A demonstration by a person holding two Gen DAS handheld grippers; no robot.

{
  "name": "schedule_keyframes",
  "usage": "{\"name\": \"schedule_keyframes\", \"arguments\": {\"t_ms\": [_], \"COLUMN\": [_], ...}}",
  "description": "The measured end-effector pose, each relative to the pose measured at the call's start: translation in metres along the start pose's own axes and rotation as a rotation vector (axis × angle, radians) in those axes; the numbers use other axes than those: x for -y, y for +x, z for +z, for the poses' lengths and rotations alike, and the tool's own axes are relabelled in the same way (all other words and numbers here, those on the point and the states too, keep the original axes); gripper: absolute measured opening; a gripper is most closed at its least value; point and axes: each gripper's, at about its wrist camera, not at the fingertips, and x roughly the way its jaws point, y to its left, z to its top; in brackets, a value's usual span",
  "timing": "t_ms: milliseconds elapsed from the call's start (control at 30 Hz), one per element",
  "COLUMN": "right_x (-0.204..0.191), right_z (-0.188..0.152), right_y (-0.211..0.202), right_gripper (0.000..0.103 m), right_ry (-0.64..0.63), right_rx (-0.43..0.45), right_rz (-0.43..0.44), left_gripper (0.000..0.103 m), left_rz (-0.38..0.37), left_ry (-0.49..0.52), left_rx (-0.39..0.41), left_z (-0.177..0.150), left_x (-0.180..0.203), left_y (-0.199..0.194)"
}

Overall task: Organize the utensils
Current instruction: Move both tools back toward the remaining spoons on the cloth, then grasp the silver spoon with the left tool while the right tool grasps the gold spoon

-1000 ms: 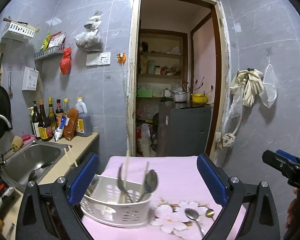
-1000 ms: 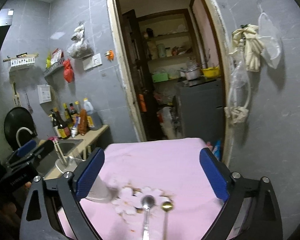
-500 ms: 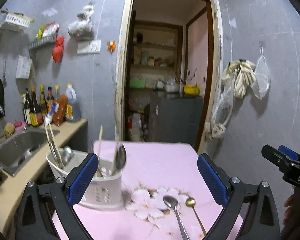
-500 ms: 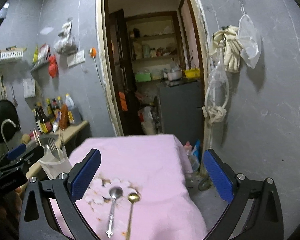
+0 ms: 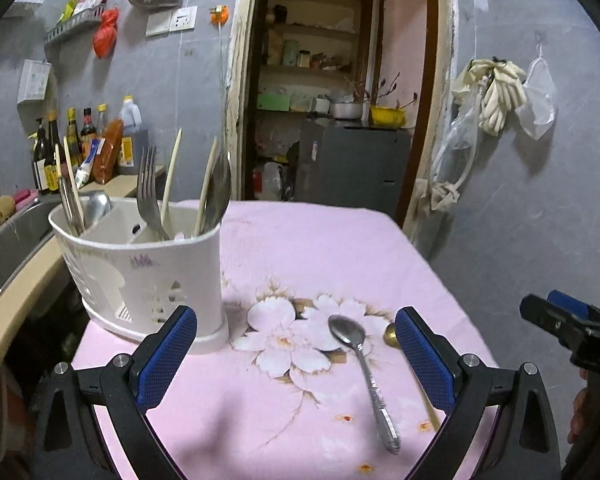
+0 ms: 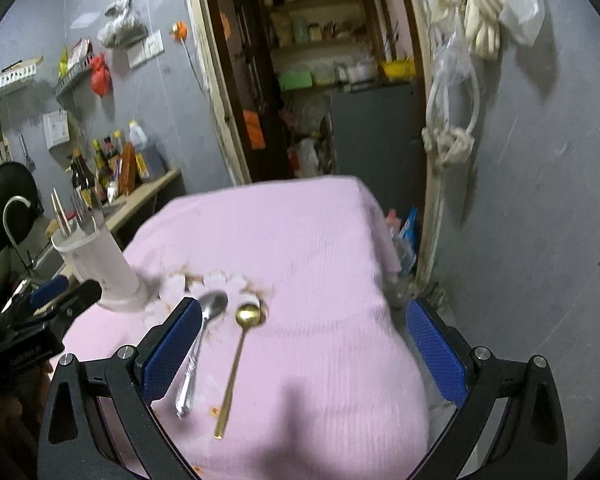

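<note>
the left gripper (image 5: pixel 296 350) hangs low over the near part of the pink tablecloth (image 5: pixel 320 248), its blue-padded jaws spread wide with nothing between them. just ahead, inside the gap, the silver spoon (image 5: pixel 363 372) lies bowl-up on the flower print, handle running toward the near right. the gold spoon (image 5: pixel 392 335) lies just to its right, mostly hidden behind the right jaw pad. to the near left stands the white utensil caddy (image 5: pixel 148 276), upright at the left edge of the cloth, holding a fork (image 5: pixel 148 188), chopsticks (image 5: pixel 171 176) and a spoon (image 5: pixel 219 192) in its right compartment and more cutlery in the left.

the right gripper (image 6: pixel 304 346) also stands released and empty, jaws wide apart over the near edge of the cloth. in its view the silver spoon (image 6: pixel 201 342) lies against the left pad's inner side, and the gold spoon (image 6: pixel 236 360) lies beside it, apart, both bowls pointing far. the caddy (image 6: pixel 104 268) sits further left. beyond it are a counter with a sink (image 5: pixel 12 236) and a row of bottles (image 5: pixel 80 144); an open doorway (image 5: pixel 340 92) lies far behind the table.
</note>
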Motion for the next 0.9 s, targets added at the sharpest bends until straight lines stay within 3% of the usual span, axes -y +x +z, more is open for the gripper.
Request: {"name": "schedule_keyframes", "arguments": {"t_ms": [200,267,300,633,900], "right_x": [0.003,0.003,0.003,-0.001,-0.015], "right_z": [-0.015,-0.016,-0.017,-0.014,-0.002], "right_y": [0.031,0.041,0.047,0.088,0.117], "right_gripper": [0.098,0.091,0.082,0.046,0.035], "right_ry": [-0.002,-0.019,-0.025,-0.05,-0.13], "right_rx": [-0.043,-0.048,-0.059,-0.154,-0.214], "right_rz": [0.045,0.063,0.072,0.2,0.301], "left_gripper": [0.1,0.1,0.099,0.065,0.039], "left_rz": [-0.011,-0.027,-0.036,-0.148,-0.235], "left_ry": [0.005,0.011,0.017,0.032,-0.073], "left_rx": [-0.042,-0.048,-0.053,-0.16,-0.307], "left_z": [-0.012,-0.014,-0.015,-0.014,-0.016], "left_x": [-0.001,0.0,0.001,0.01,-0.001], "left_y": [0.028,0.036,0.04,0.086,0.128]}}
